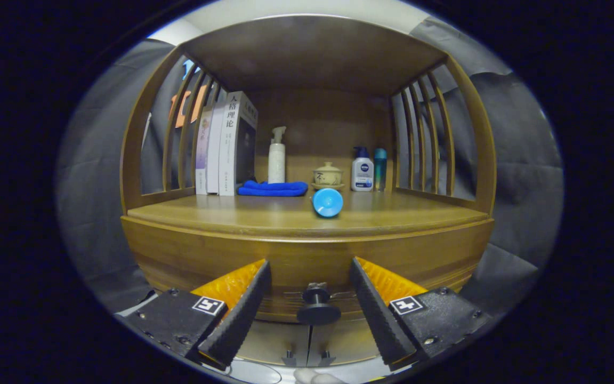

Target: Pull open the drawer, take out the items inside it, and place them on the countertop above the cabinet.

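You are holding the claw [309, 298] wide open, gripping nothing, its two fingers [243, 304] bracketing the dark drawer knob [317, 308] with clear gaps on both sides. That spacing is giving you room to close on the knob squarely.

The drawer [307, 266] front is sitting flush in the cabinet; whether anything lies inside, you cannot tell from here.

On the bench [264, 216] above, at 12 o'clock from the knob, a blue round object [327, 202] is lying near the front edge. Behind it: a folded blue cloth [273, 188] at 11 o'clock, standing books [227, 144], a pump bottle [276, 157], a lidded cup [328, 175], and two bottles [362, 169] at 1 o'clock.

The scene is fitting either a drawer awaiting a pull, or one emptied and shut again.
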`<action>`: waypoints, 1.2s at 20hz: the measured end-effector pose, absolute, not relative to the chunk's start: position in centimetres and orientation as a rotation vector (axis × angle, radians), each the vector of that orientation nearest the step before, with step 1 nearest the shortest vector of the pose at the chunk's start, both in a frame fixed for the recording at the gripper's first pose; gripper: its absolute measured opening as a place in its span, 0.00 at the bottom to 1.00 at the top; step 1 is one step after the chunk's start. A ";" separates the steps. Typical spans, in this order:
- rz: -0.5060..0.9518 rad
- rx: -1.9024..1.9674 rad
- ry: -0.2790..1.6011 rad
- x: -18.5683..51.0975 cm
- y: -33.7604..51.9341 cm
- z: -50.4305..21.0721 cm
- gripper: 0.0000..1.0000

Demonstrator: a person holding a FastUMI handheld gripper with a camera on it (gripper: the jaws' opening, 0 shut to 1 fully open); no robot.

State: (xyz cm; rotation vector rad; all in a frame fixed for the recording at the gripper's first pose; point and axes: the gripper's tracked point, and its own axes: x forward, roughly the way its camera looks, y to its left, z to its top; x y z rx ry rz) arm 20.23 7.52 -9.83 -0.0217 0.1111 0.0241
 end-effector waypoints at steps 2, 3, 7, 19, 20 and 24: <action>0.021 -0.039 0.103 20.3 7.4 -9.8 0.98; 0.023 -0.040 0.106 20.4 7.4 -9.9 0.98; 0.047 -0.067 0.199 19.3 6.8 -10.0 0.98; 0.003 -0.023 0.081 2.2 -1.5 -3.0 0.99; 0.008 -0.021 0.067 1.0 -1.6 -2.2 0.99; 0.001 -0.002 0.032 -2.1 -3.1 0.1 0.99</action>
